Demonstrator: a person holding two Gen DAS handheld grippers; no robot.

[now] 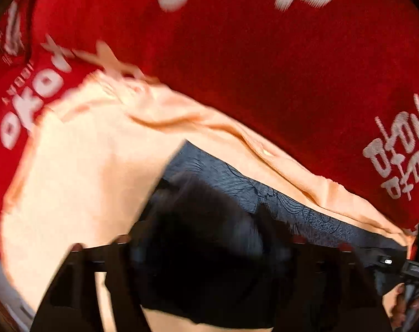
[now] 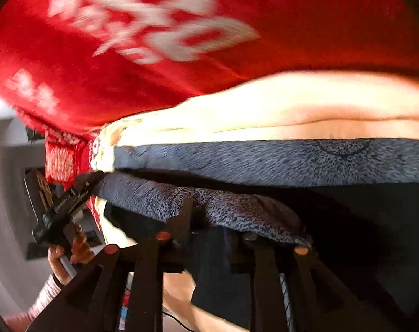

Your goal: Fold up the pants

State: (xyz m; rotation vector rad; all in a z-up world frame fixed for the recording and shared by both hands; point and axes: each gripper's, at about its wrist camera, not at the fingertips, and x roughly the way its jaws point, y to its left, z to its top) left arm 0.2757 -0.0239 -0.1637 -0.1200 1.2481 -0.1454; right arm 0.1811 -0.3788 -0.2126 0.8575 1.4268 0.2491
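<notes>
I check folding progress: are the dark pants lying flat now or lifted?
Lifted: both the left gripper and right gripper hold the pants edge up.

Your pants (image 2: 264, 160) lie on the peach sheet (image 2: 292, 105), which lies on the printed cloth (image 2: 126, 83); both grippers (image 2: 204, 238) sit at the pants' near edge.

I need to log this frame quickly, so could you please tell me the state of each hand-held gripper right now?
Left hand-held gripper: closed on the dark pants.
Right hand-held gripper: closed on the same pants.
</notes>
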